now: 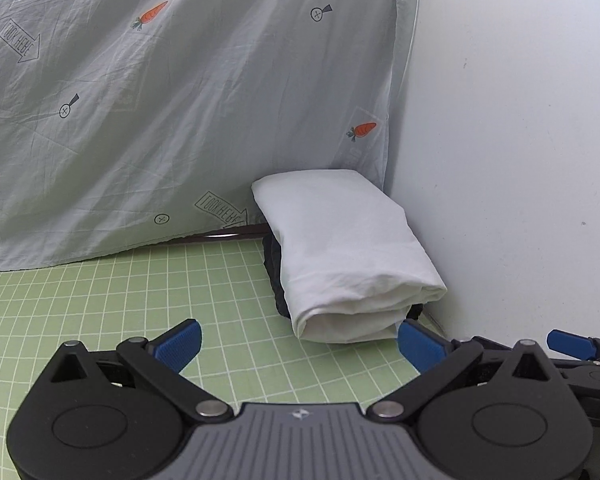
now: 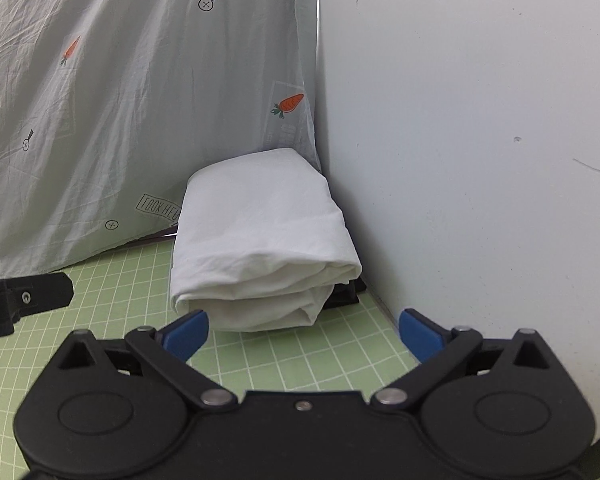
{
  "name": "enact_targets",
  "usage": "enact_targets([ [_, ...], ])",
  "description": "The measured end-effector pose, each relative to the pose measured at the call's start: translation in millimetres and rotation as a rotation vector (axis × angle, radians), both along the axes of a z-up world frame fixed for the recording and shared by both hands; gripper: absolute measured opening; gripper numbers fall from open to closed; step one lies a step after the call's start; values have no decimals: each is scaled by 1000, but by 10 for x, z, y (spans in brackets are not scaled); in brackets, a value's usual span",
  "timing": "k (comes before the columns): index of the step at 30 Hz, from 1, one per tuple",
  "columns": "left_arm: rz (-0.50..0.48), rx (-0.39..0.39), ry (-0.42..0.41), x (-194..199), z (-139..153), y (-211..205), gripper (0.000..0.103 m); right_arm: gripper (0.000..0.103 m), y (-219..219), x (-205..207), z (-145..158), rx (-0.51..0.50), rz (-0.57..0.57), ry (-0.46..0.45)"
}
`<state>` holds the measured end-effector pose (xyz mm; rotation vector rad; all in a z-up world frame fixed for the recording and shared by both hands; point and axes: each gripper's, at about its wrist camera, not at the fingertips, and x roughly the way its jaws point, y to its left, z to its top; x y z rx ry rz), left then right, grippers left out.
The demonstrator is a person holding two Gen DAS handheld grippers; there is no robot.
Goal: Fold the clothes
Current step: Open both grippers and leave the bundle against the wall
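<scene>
Nearest in each wrist view, the black linkage of the claw filled the bottom of the picture. The left gripper (image 1: 298, 344) stood with its jaws spread wide and nothing between the blue pads (image 1: 180, 344). The right gripper (image 2: 304, 334) was spread just as wide and also held nothing. In the left wrist view a blue pad of the right gripper showed just to the right of the left one.

Under both claws lay the green grid mat (image 1: 100, 300). Just ahead of the left claw, a little to the right of its centre line, the folded white garment (image 1: 340, 256) rested on the mat, apart from the pads. Seen from the right claw, the same bundle (image 2: 260, 248) lay straight ahead, its near fold close to the left pad; whether they touched could not be told. A dark cloth (image 1: 274, 276) showed beneath it along its left edge and at its right corner.

Behind the bundle and to the left hung a pale printed sheet (image 1: 180, 120) with carrots. To the right stood a plain white wall (image 1: 500, 140).
</scene>
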<state>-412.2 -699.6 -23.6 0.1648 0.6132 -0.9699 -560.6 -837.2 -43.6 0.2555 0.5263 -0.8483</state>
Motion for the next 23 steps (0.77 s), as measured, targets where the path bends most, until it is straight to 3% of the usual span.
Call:
enact_targets([
  [9,-17,40,19,-247,-140,268,103,103,296,-269,-148,44,4,50],
  [23,-42,27,10,-285,-89,336,103,103,446,-323,-94,28,11,38],
])
